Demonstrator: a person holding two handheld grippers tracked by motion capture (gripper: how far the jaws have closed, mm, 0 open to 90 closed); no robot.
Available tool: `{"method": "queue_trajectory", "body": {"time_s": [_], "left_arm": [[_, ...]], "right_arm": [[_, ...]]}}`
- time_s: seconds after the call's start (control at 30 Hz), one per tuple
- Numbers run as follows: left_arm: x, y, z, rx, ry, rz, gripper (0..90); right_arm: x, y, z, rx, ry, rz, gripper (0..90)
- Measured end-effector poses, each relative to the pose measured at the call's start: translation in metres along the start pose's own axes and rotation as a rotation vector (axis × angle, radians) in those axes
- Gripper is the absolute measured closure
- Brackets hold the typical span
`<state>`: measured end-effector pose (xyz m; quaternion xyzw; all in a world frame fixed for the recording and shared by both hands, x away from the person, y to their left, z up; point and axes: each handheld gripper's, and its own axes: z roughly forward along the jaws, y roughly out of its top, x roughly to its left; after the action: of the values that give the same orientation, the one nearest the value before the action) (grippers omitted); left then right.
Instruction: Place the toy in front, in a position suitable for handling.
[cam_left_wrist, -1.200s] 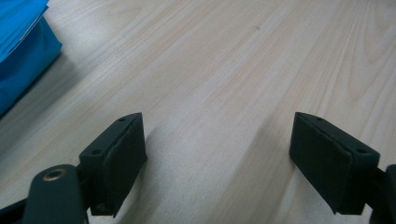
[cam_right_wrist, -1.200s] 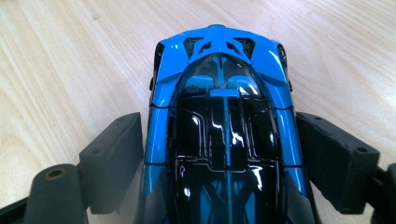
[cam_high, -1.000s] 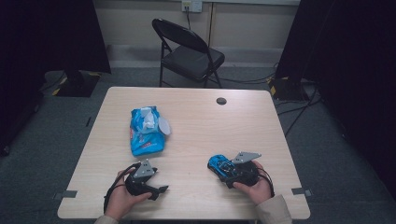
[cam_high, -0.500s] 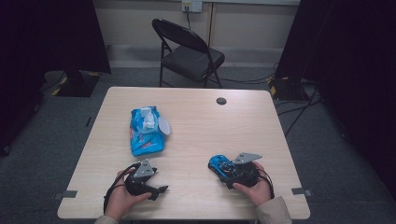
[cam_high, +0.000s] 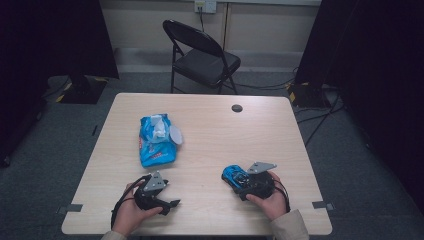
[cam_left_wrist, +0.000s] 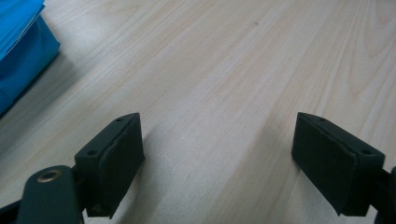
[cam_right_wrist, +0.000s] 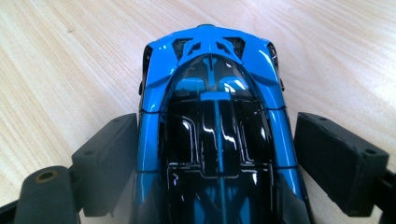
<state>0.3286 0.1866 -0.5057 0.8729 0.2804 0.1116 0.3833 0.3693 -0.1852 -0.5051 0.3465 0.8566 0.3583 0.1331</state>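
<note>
On table (cam_high: 210, 125), one toy car (cam_high: 232, 173), one wipes pack (cam_high: 156, 142)

Glossy blue-and-black plastic on the toy car (cam_right_wrist: 217, 126) by my right claw (cam_right_wrist: 217, 158), matt rubbery pads (cam_right_wrist: 341, 158), pale smooth wood-grain surface (cam_right_wrist: 60, 70), crinkly blue plastic wipes pack (cam_high: 156, 141).

- Left hand (cam_high: 131, 212) comes in from the bottom edge of the high view, wrapped around the left gripper (cam_high: 170, 203) low over the table.
- Left gripper: pads point toward the table's middle, jaws spread wide in its own view, nothing between them.
- Right hand (cam_high: 267, 200) holds the right gripper (cam_high: 235, 178), grey plate on top, cable trailing by the wrist.
- Right gripper: jaws apart; left pad (cam_right_wrist: 109, 158) sits against what lies between them, right pad (cam_right_wrist: 341, 161) stands just clear of it.
- Both forearms low, sleeve visible at the right wrist.
</note>
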Motion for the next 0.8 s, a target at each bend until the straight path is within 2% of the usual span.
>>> {"method": "queue_trajectory", "body": {"time_s": [0.1,0.17,0.2,0.57,0.67,0.77,0.8], "left_arm": [[-0.0004,0.0,0.0003,-0.002,0.002,0.003,15.9],[0.0,-0.0002,0.0001,-0.004,-0.002,-0.004,15.9],[0.0001,-0.0003,0.0002,-0.006,-0.006,-0.009,16.1],[0.0013,-0.0003,-0.0004,-0.006,-0.008,-0.012,16.6],[0.0011,-0.0003,-0.0003,-0.006,-0.007,-0.012,16.6],[0.001,-0.0002,-0.0003,-0.005,-0.006,-0.01,16.3],[0.001,-0.0003,-0.0002,-0.007,-0.008,-0.012,16.3]], "right_arm": [[0.0023,-0.0002,-0.0003,-0.011,-0.015,-0.012,17.5],[0.0022,0.0001,-0.0004,-0.005,-0.011,-0.001,17.8],[0.0016,0.0005,-0.0009,-0.006,-0.008,0.019,18.0],[0.0008,0.0023,-0.0037,-0.016,0.0,0.029,17.8],[0.003,0.0005,-0.0034,-0.011,-0.015,0.023,17.4],[0.0018,-0.0009,-0.0029,-0.003,-0.002,0.037,17.5],[0.0011,-0.0004,-0.0062,-0.016,-0.004,0.048,17.3]]}}
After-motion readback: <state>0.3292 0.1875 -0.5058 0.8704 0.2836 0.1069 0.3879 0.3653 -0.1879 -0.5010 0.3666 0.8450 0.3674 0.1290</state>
